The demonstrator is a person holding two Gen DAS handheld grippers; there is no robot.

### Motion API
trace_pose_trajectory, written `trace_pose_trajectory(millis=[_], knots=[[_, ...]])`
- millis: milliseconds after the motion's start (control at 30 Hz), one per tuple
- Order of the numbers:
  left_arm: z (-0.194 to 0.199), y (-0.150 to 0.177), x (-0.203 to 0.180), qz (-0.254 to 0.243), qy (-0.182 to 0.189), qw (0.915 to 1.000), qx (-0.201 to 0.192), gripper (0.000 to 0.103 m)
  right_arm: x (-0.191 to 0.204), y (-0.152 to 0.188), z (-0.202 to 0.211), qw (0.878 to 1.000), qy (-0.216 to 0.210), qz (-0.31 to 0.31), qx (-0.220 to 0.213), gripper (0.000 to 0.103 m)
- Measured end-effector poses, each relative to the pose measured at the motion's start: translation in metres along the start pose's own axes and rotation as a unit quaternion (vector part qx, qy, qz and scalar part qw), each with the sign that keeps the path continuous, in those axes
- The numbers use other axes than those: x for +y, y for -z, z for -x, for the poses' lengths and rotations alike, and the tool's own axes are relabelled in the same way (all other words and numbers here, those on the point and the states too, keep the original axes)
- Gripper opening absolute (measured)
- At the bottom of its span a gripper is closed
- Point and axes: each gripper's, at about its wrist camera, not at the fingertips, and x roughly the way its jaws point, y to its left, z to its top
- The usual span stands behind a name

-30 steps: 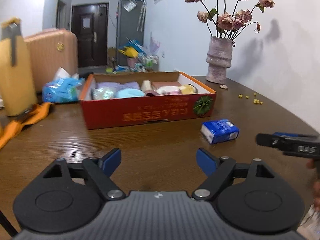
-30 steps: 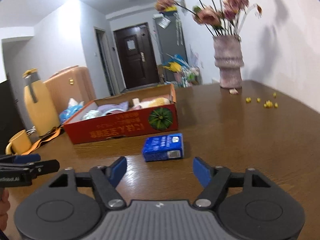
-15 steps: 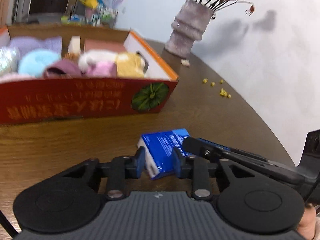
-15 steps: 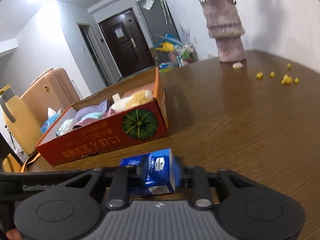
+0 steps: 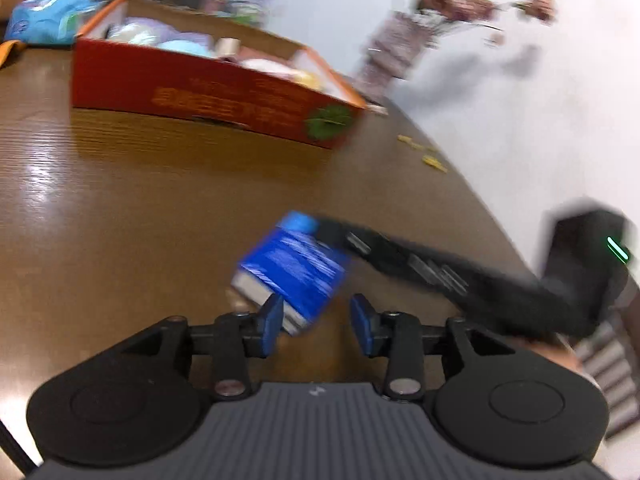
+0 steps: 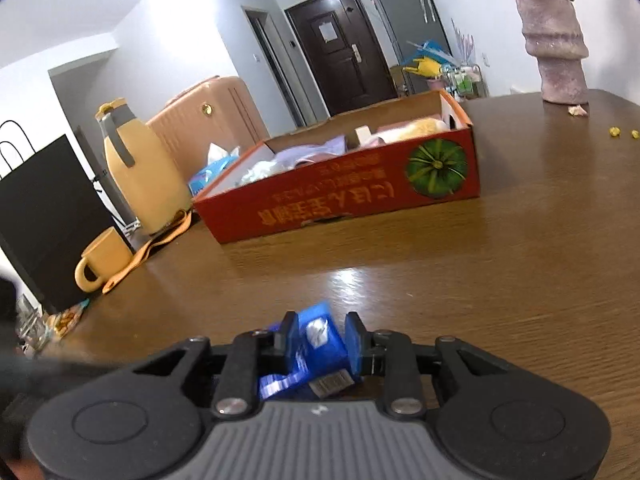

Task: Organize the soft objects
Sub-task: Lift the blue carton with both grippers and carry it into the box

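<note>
A blue tissue pack (image 5: 294, 270) hangs tilted above the brown table, held by my right gripper (image 6: 320, 336), whose fingers are shut on the pack (image 6: 316, 344). In the left wrist view the right gripper's arm (image 5: 420, 268) reaches in from the right. My left gripper (image 5: 318, 322) is open just in front of the pack's near corner, the left pad close to it. The red cardboard box (image 5: 208, 96) holds several soft items and stands farther back; it also shows in the right wrist view (image 6: 344, 200).
A pink vase of dried roses (image 5: 394, 46) stands at the back right, also in the right wrist view (image 6: 554, 44). A yellow jug (image 6: 136, 168), yellow mug (image 6: 102, 258) and black bag (image 6: 44, 216) stand left. Yellow crumbs (image 5: 424, 156) lie near the wall.
My left gripper has opened and let go of the tissue pack. My right gripper stays shut on it and has lifted it off the table. The left view is blurred by motion.
</note>
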Motion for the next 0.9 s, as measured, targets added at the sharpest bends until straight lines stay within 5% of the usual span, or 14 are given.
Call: trace_pose_trajectory(millis=[133, 333, 467, 600, 733, 800, 900], knots=[[0.038, 0.005, -0.006, -0.046, -0.065, 0.9929, -0.089, 0.056, 0.016, -0.006, 0.020, 0.998, 0.032, 0.005, -0.061, 0.037], [0.027, -0.014, 0.016, -0.017, -0.094, 0.9883, -0.119, 0.055, 0.010, 0.008, 0.040, 0.997, 0.037, -0.043, -0.050, 0.039], [-0.003, -0.019, 0.015, -0.018, -0.071, 0.9929, -0.093, 0.049, 0.017, 0.026, 0.040, 0.998, 0.040, -0.041, -0.031, 0.040], [-0.017, -0.008, 0.019, 0.000, -0.054, 0.9978, -0.037, 0.033, 0.016, 0.036, 0.041, 0.997, 0.040, -0.055, -0.024, 0.040], [-0.004, 0.008, 0.017, 0.013, -0.010, 0.9998, -0.015, 0.033, 0.011, 0.036, 0.031, 0.997, 0.025, -0.074, -0.015, 0.039], [0.005, 0.010, 0.018, 0.021, 0.017, 0.9994, -0.020, 0.033, 0.012, 0.034, 0.024, 0.997, 0.014, -0.075, -0.012, 0.039], [0.010, 0.005, 0.022, 0.013, -0.021, 0.9983, -0.053, 0.035, 0.018, 0.031, 0.019, 0.998, 0.013, -0.063, -0.017, 0.038]])
